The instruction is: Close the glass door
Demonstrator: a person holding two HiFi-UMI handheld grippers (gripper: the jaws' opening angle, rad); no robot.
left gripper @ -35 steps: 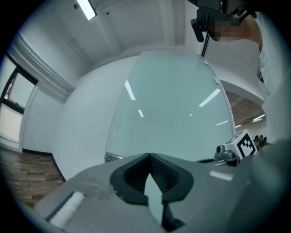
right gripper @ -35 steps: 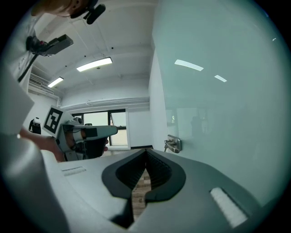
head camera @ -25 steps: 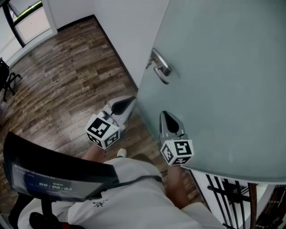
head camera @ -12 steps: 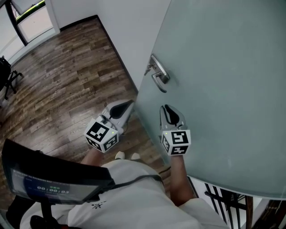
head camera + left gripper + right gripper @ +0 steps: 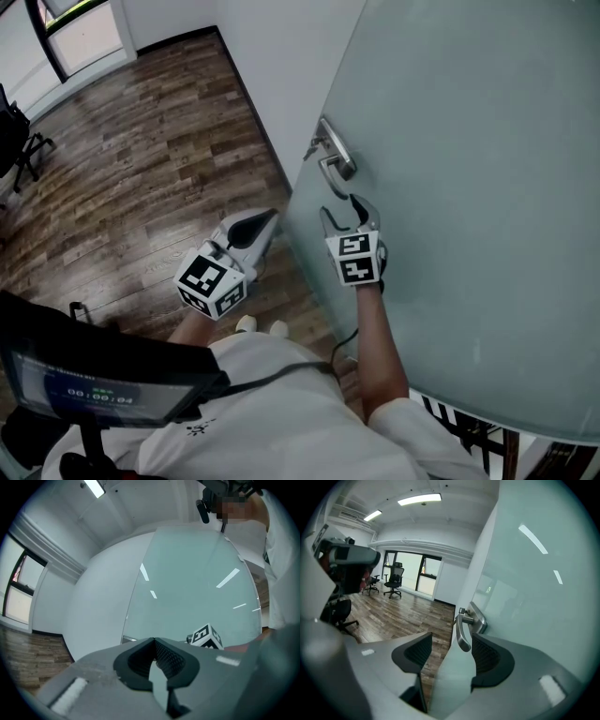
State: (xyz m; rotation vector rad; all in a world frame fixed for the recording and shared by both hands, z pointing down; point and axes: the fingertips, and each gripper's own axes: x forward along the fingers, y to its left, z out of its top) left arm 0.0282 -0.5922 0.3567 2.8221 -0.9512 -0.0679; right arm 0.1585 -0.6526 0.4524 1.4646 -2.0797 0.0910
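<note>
Nearest is one person in a white shirt, with one black screen at the chest. Its small print is too blurry to read. Two white shoe tips peek out below.

There are two grippers, one in each hand, and each has one cube with square marks.

The left gripper has its jaws pressed together at the tip with nothing between them. It points at the thin edge of the door. I cannot tell if it touches the edge.

The right gripper has its jaws wide apart and opening. In the right gripper view the edge of the door runs up between the two pads, but the pads do not squeeze it. The tip of the one silver door handle hangs just ahead, close to the right pad.

The one glass door is frosted and pale green. It stands open in front of the person, on the right, and its free edge sticks out from the white wall. Its top and bottom are cut off.

Past it lies the brown wood floor. Far off by the windows stand two office chairs, small and hard to see. A black rail in the corner is mostly hidden.
</note>
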